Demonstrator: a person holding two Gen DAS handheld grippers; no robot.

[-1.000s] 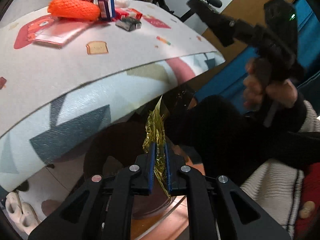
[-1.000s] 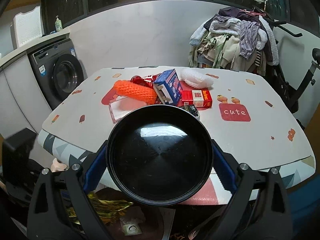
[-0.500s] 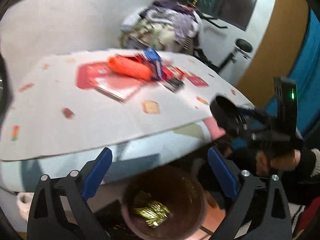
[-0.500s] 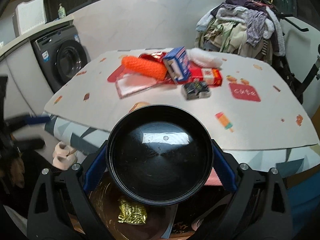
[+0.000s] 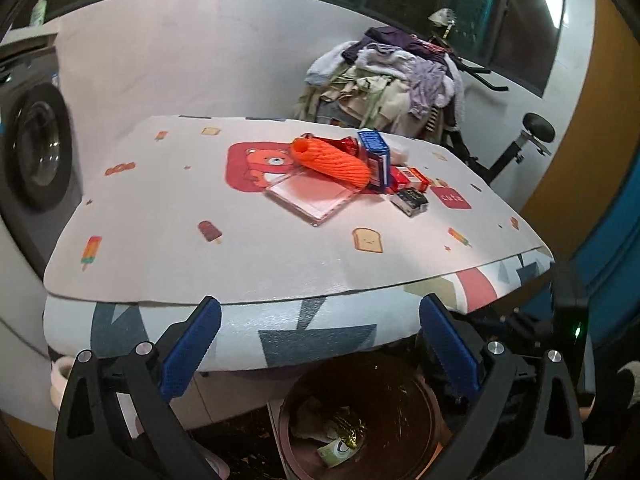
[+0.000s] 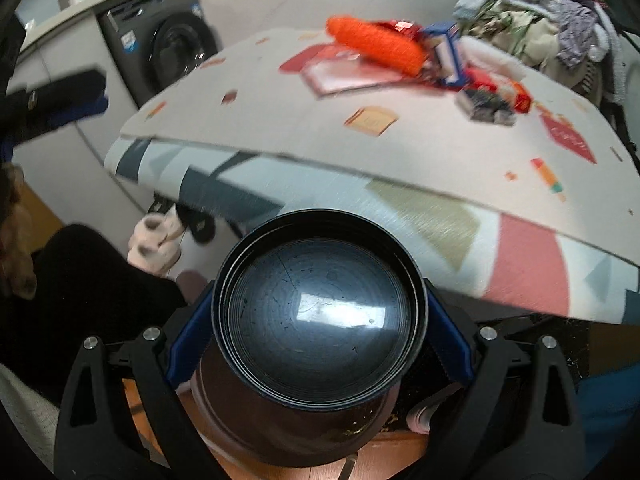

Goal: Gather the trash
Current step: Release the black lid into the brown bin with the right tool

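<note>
Bin (image 5: 360,412) sits on floor under near table edge (image 5: 280,300), gold wrapper (image 5: 348,432) inside w/ other scraps. Left gripper (image 5: 320,344) empty, jaws just opened wide above it. Right gripper (image 6: 316,328) clamps black lid (image 6: 318,312) over bin, prob. to cover it.

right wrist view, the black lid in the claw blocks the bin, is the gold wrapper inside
Observer: Yes, the gold wrapper lies at the bottom of the brown bin.
Operator: anything else in there
Observer: A pale packet lies right beside the wrapper.
Operator: is the left claw free
Observer: The left claw has just been opening, and nothing is between its jaws.
</note>
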